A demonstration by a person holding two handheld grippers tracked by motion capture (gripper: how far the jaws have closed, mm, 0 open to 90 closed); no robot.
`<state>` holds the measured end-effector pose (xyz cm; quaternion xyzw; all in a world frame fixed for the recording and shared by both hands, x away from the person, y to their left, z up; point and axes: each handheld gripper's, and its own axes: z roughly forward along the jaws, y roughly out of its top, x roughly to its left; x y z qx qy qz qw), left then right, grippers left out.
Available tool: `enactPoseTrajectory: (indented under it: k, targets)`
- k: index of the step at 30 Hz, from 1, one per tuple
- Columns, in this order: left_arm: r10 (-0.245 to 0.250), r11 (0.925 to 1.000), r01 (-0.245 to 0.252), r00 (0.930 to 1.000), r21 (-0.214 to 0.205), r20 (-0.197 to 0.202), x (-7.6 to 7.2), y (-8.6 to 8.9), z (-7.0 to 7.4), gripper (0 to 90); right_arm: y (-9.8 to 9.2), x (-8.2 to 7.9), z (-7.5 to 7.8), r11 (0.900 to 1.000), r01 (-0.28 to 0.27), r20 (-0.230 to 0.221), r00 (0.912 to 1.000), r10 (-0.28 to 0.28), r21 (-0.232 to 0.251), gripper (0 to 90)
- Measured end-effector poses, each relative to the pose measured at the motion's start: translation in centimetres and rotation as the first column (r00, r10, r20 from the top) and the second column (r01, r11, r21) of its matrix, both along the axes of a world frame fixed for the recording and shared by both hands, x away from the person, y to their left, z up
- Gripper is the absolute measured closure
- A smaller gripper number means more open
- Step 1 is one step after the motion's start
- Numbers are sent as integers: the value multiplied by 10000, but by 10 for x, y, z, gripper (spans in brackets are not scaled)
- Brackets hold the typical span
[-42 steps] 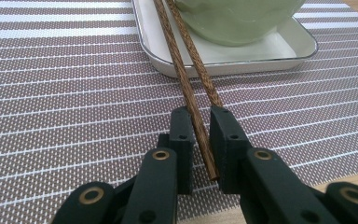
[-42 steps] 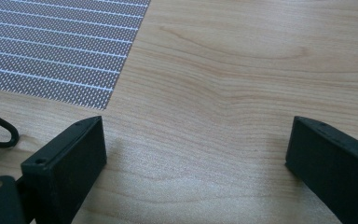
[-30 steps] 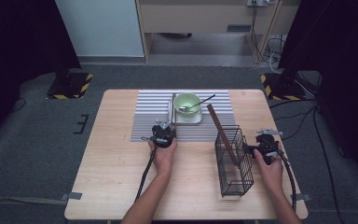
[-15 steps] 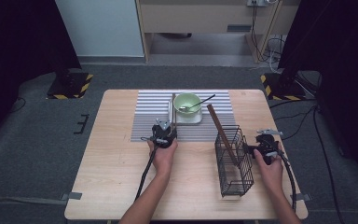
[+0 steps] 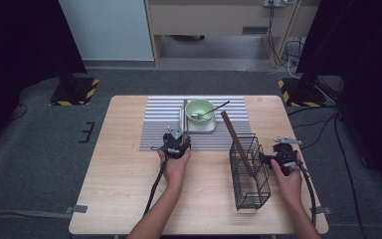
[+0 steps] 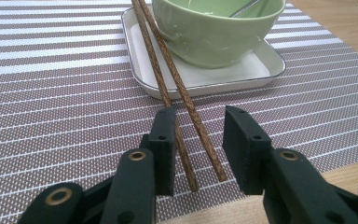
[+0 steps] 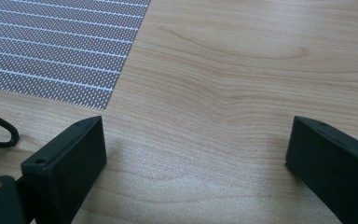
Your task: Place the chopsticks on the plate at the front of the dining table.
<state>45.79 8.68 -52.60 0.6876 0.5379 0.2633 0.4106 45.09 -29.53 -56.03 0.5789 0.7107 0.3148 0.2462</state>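
A pair of brown wooden chopsticks [image 6: 177,88] lies with its far end on the rim of a white tray [image 6: 242,74] and its near end on the striped placemat [image 6: 51,93]. My left gripper [image 6: 200,116] straddles the near ends. Its jaws have just been opening and stand apart from the sticks, so nothing is gripped. On the tray sits a green bowl [image 5: 200,109] holding a metal spoon [image 5: 214,109]. In the high view the left gripper [image 5: 176,142] sits just in front of the tray. My right gripper [image 7: 198,123] is wide open over bare wood, beside a black wire basket [image 5: 248,172].
A long brown stick [image 5: 233,137] leans out of the wire basket toward the placemat. A black wire loop [image 7: 0,133] shows at the left edge of the right gripper view. The wooden table [image 5: 124,169] has room at its left and front.
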Motion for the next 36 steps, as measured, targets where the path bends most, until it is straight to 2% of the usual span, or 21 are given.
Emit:
enactPoseTrajectory:
  k: [9,18,22,26,31,36]
  targets:
    - [-124,9998,124,9999,133,18,0,-5,-5,536,0,0,0,10000,2,-2,10000,-2,4,51]
    - [-170,9997,173,9997,199,-163,6,-7,-13,521,0,0,0,10000,-1,-1,10000,1,-1,51]
    - [-223,9997,224,9988,23,-444,8,-7,-17,549,0,0,0,10000,-2,-1,10000,2,0,51]
    - [-237,9997,238,9984,4,-506,10,-7,-19,577,0,0,0,10000,-4,2,10000,4,-1,51]
    - [-369,9993,370,9983,13,-456,10,-8,-20,637,0,0,0,10000,1,-2,10000,-1,5,51]
    - [-450,9990,452,9982,52,-391,9,-8,-19,658,0,0,0,10000,1,-4,10000,-1,6,51]
